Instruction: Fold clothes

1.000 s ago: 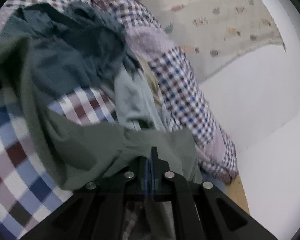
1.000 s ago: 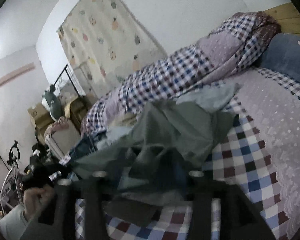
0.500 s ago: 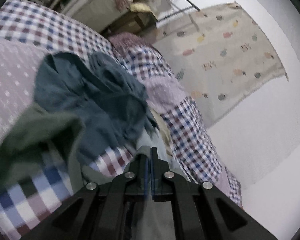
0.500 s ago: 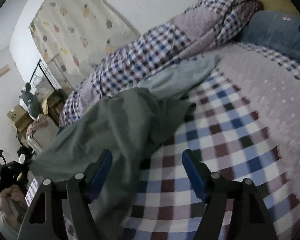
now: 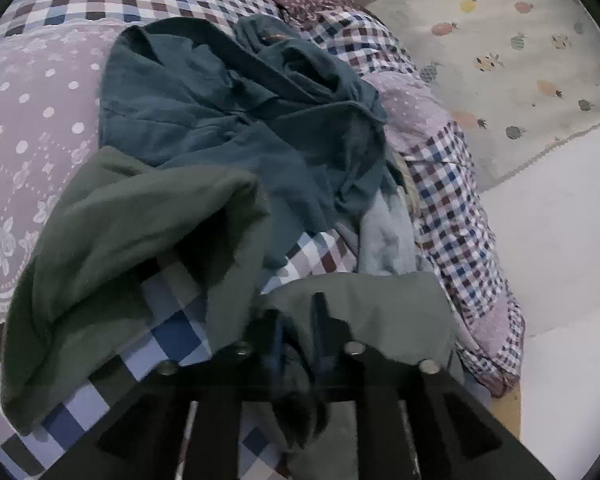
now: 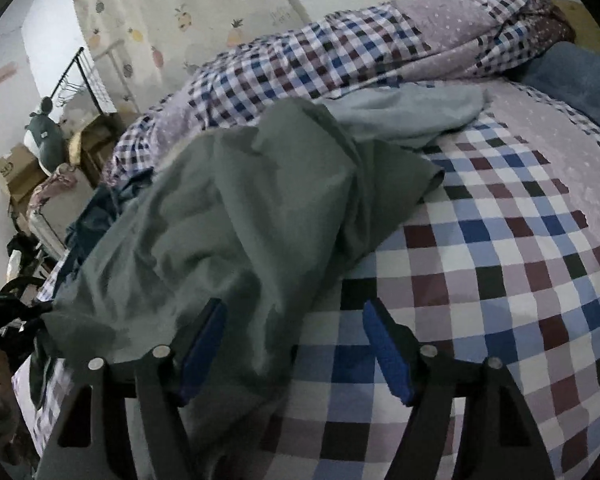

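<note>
since half a second ago the left gripper (image 5: 298,320) has parted a little — its fingers now stand narrowly apart with the grey-green garment (image 5: 140,232) bunched between and over them; whether they grip it i cannot tell; the garment drapes across the lower left of the frame on the checked bedsheet (image 5: 172,332), below a dark teal garment (image 5: 228,112); the right gripper (image 6: 294,344) gapes wide over the garment's edge — pale blue cloth (image 6: 412,112) lies beyond.

- A bed covered by a checked blue, maroon and white sheet (image 6: 500,280) with lilac dotted panels.
- A rolled checked quilt (image 6: 340,64) along the white wall (image 5: 548,232).
- A cream fruit-print curtain (image 6: 168,12).
- A black metal clothes rack (image 6: 84,80) beside brown cardboard boxes (image 6: 16,172).
</note>
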`<act>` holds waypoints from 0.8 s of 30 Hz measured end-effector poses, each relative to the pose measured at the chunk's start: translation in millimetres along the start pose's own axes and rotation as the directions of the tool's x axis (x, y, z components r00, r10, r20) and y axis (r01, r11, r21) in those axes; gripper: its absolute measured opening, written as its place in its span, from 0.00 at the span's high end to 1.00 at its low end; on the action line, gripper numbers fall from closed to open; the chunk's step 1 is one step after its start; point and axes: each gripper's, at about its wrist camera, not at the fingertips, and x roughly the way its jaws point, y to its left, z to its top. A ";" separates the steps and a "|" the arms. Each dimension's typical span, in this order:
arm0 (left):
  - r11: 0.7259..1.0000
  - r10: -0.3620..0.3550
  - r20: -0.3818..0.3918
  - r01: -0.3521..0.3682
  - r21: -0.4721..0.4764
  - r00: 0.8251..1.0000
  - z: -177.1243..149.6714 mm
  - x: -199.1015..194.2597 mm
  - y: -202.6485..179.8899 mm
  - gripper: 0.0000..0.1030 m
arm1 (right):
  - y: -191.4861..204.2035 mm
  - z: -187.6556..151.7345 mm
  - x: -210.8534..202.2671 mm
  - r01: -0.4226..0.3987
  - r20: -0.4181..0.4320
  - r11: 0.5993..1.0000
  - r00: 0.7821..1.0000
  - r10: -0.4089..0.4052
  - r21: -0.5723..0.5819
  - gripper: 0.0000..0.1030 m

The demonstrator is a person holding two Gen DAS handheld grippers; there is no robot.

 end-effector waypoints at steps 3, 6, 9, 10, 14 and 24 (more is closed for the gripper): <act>1.000 -0.012 -0.014 0.013 0.012 1.000 -0.9 -6.5 -4.1 0.66 | 2.9 -0.3 2.1 0.007 -0.005 1.000 1.000 -0.007 -0.009 0.76; 1.000 -0.001 -0.006 0.001 0.011 1.000 -0.2 -13.8 -5.2 0.39 | 13.8 -0.1 -2.5 0.029 0.020 0.998 0.999 -0.028 -0.050 0.96; 1.000 0.015 0.023 -0.015 0.001 1.000 2.6 -24.7 -3.3 0.25 | 38.4 0.0 -15.9 0.009 0.071 0.992 0.997 0.000 -0.126 0.98; 1.000 0.015 0.021 -0.015 -0.001 1.000 3.8 -26.5 -2.8 0.25 | 48.4 -0.6 -21.1 -0.003 0.087 0.987 0.996 0.017 -0.158 0.99; 0.999 -0.004 0.006 0.004 0.048 1.000 4.5 -34.2 -10.7 0.25 | 102.4 -7.6 -48.2 -0.091 0.143 0.938 0.979 0.146 -0.334 0.99; 0.884 -0.121 -0.231 0.211 0.417 0.965 -49.0 -21.4 -80.9 0.25 | 202.4 -62.0 -68.7 -0.328 -0.028 0.749 0.923 0.383 -0.576 0.99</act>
